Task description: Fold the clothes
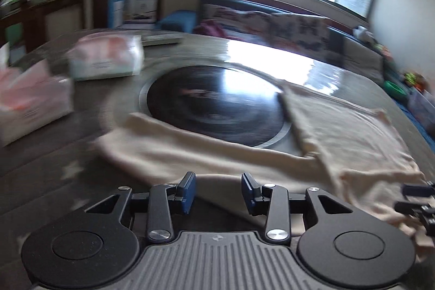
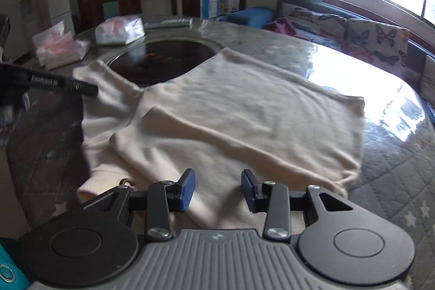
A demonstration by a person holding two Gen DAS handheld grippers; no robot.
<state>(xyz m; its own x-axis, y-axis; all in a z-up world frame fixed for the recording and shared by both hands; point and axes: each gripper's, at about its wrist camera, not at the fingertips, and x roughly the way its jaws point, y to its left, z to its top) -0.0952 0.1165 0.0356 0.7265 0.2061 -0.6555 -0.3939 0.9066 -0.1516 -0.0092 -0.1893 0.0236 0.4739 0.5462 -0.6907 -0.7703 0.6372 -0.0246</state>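
A cream long-sleeved garment (image 2: 244, 110) lies spread flat on the round table (image 2: 394, 154), one sleeve folded across its body and the other sleeve (image 2: 108, 78) trailing left over the dark centre disc. In the left wrist view the garment (image 1: 339, 132) lies ahead and to the right. My left gripper (image 1: 218, 193) is open and empty, just above the garment's near edge. My right gripper (image 2: 218, 190) is open and empty, over the garment's near hem. The left gripper's tip (image 2: 81, 87) shows at the left of the right wrist view.
A dark glass disc (image 1: 214, 105) sits in the table's middle. Two tissue packs (image 2: 119, 30) (image 2: 58, 45) lie at the far left. A remote (image 2: 168, 23) lies beyond. A sofa with butterfly cushions (image 2: 353, 31) stands behind the table under a bright window.
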